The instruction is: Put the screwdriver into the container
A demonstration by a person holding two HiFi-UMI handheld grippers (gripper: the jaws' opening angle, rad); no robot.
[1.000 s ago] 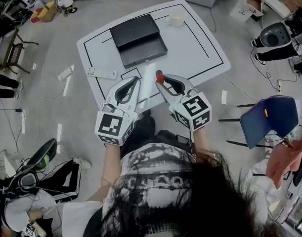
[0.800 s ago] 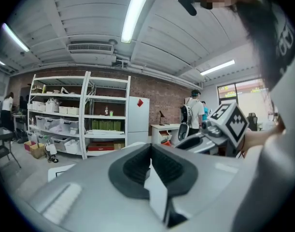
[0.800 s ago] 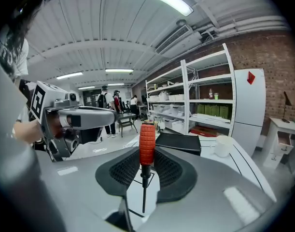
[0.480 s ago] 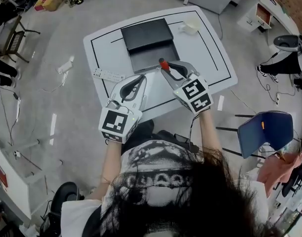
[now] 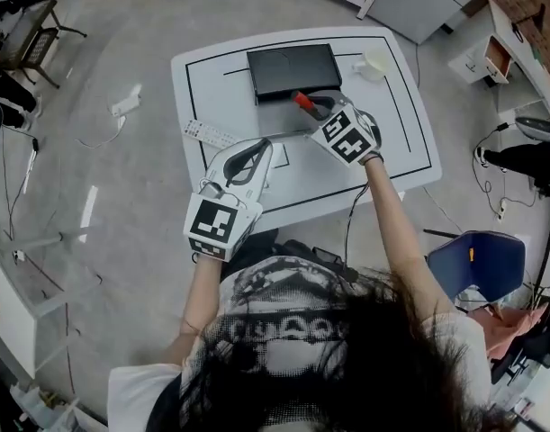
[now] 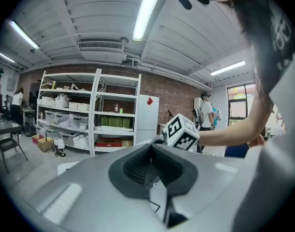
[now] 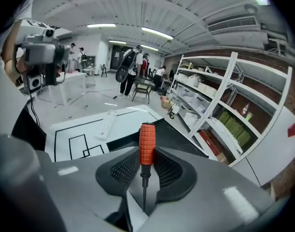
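Right gripper [image 5: 315,106], clamping the orange-handled screwdriver [image 7: 147,144], is now reaching the near edge of the black rectangular container [image 5: 291,67], farther forward than before; left gripper [image 5: 262,147], jaws together and empty, is hanging back.

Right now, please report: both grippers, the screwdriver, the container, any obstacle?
Right gripper shut on screwdriver, red handle forward, at container's near edge. Left gripper shut, empty, over table's near side. Nothing seen blocking the container.

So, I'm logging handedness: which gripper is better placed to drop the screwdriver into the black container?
Right. The right gripper grips the red-handled screwdriver right at the black container, by its near edge. The left gripper hangs back, empty.
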